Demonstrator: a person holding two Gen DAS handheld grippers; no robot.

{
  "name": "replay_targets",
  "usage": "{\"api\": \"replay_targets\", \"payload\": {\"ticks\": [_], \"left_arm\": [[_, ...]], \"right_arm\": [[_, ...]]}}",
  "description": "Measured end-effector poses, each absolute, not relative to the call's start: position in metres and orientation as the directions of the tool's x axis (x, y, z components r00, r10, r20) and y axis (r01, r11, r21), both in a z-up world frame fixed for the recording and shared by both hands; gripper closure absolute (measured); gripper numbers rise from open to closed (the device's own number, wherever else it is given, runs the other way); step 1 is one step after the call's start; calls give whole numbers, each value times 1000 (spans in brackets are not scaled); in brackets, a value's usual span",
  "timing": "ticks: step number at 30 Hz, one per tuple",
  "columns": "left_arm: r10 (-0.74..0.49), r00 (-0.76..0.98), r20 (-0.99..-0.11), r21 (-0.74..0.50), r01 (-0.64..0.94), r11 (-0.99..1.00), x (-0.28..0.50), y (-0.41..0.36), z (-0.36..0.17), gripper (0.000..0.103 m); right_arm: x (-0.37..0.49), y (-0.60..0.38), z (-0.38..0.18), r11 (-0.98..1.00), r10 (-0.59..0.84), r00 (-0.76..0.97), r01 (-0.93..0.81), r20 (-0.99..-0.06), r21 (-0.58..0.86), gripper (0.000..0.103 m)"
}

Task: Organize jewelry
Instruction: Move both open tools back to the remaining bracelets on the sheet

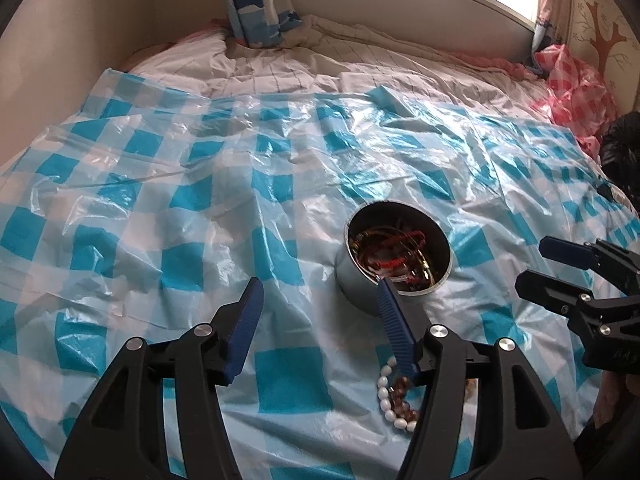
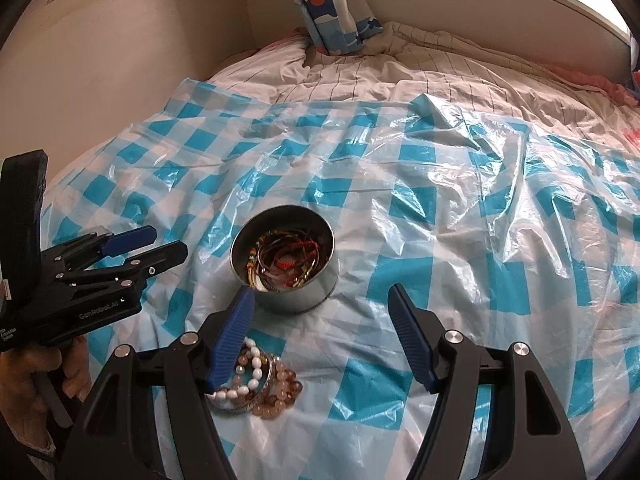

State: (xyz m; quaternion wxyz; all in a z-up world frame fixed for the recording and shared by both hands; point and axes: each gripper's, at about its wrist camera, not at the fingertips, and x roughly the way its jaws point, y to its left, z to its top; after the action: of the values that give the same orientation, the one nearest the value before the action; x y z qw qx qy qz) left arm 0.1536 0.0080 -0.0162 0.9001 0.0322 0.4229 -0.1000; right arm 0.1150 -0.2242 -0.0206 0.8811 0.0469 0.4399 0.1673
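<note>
A round metal tin (image 1: 352, 280) (image 2: 304, 292) stands on the blue-checked plastic sheet, filled with red cord and gold bangles (image 2: 286, 258). Just in front of it lies a small pile of bead bracelets (image 2: 256, 384) (image 1: 394, 398), white beads and amber-pink beads together. My left gripper (image 1: 320, 290) hangs open above the sheet, its right finger over the tin's near rim, with nothing between its fingers. My right gripper (image 2: 320, 300) is open too, its left finger above the bracelet pile, empty. Each gripper also appears at the side of the other view: the left gripper (image 2: 160, 246), the right gripper (image 1: 536, 268).
The checked plastic sheet (image 2: 460, 220) covers a bed with a striped quilt (image 1: 320, 68) behind. A blue patterned pillow (image 1: 256, 4) leans against the back wall. A pink checked bag (image 1: 576, 88) lies at the far right. A hand (image 2: 36, 372) grips the left tool's handle.
</note>
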Motion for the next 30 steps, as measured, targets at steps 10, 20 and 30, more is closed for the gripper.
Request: {"api": "replay_targets", "payload": {"ticks": [10, 20, 30], "left_arm": [[-218, 523, -824, -72, 285, 956, 138, -2, -44, 44], [-154, 509, -847, -2, 286, 958, 147, -17, -72, 44], [-89, 507, -857, 103, 338, 936, 145, -33, -87, 51]], "right_arm": [[96, -229, -27, 945, 309, 532, -261, -788, 195, 35], [98, -233, -30, 945, 309, 524, -262, -794, 195, 35], [98, -229, -29, 939, 324, 520, -278, -790, 203, 32]]}}
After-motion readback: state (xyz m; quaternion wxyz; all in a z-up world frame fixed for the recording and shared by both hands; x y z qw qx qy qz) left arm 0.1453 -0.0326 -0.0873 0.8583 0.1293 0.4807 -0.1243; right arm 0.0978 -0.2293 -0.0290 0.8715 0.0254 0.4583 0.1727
